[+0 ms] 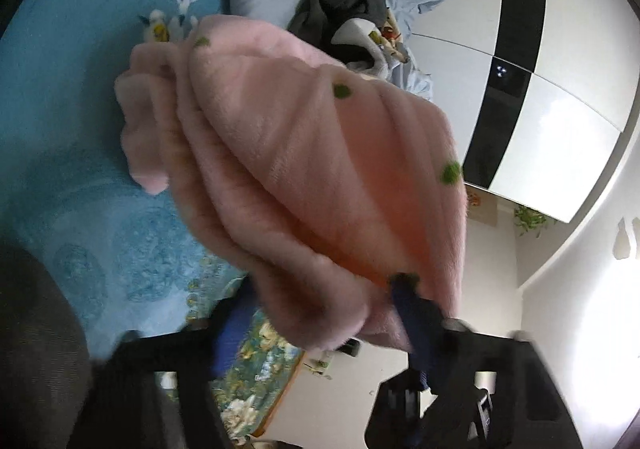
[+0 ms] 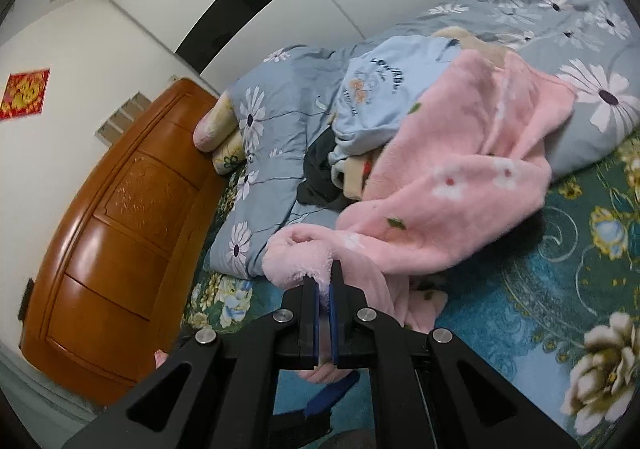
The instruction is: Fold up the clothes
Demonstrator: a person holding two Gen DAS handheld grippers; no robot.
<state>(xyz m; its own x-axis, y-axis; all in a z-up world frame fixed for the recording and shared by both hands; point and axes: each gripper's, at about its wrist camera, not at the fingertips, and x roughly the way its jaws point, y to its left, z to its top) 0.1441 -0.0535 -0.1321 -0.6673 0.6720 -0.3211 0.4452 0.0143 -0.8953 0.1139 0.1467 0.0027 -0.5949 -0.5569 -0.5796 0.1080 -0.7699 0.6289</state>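
Note:
A pink fleece garment (image 1: 304, 177) with green dots fills the left wrist view, bunched in thick folds and lifted above the bed. My left gripper (image 1: 320, 289) stands open; its blue fingers (image 1: 408, 313) are spread wide, with the bunched fleece lying between and over them. In the right wrist view the same pink garment (image 2: 460, 189) trails across the bed, printed with white flowers. My right gripper (image 2: 324, 285) is shut on a rolled edge of it. The left view is blurred by motion.
The bed has a teal flowered sheet (image 2: 560, 289). A blue-grey daisy quilt (image 2: 280, 121) is heaped along the far side, with a light blue printed top (image 2: 372, 89) and a dark garment (image 2: 320, 173) on it. A wooden headboard (image 2: 120, 229) and a white-and-black wardrobe (image 1: 560, 97) stand behind.

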